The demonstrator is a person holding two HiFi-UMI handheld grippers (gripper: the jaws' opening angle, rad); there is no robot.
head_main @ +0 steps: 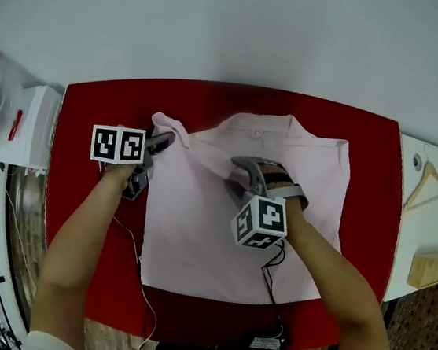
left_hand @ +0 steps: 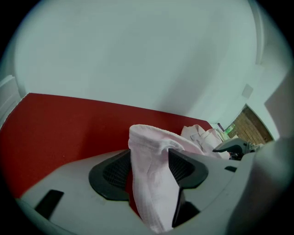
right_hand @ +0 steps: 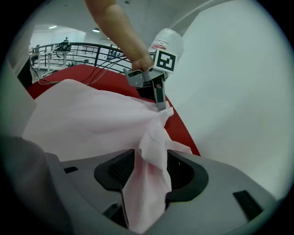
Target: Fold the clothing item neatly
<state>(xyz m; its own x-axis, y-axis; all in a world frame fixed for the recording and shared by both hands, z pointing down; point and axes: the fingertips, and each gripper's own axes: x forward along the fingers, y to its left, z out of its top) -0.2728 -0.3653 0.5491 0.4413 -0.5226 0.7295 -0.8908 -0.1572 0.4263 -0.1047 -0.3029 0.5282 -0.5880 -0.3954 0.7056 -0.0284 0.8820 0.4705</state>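
Head view: a pink shirt [head_main: 235,236] lay spread out on the red table [head_main: 79,216], collar toward the table's far edge and hem toward the near edge.

Shirt spot: it covered the table's middle and right part, with red showing all round it, widest on the left.

Left gripper [head_main: 166,140]: sat over the table's far-left area at the shirt's corner. In the left gripper view, the gripper [left_hand: 149,167] had both pads squeezed onto a bunched fold of the shirt [left_hand: 151,188], so a firm pinch.

Right gripper [head_main: 237,167]: hung over the table's middle. In the right gripper view, the gripper [right_hand: 147,172] was clamped on a twisted bit of the shirt [right_hand: 82,119], the cloth filling the narrow gap between the pads.

Between them: a strip of shirt ran straight from one gripper to the other. The right gripper view showed it reaching up to the left gripper [right_hand: 158,98].

Cables [head_main: 143,280]: trailed from both grippers to the table's near edge.

Off the table's right side: a wooden hanger [head_main: 427,186] and a wooden block [head_main: 427,270] on a white surface.
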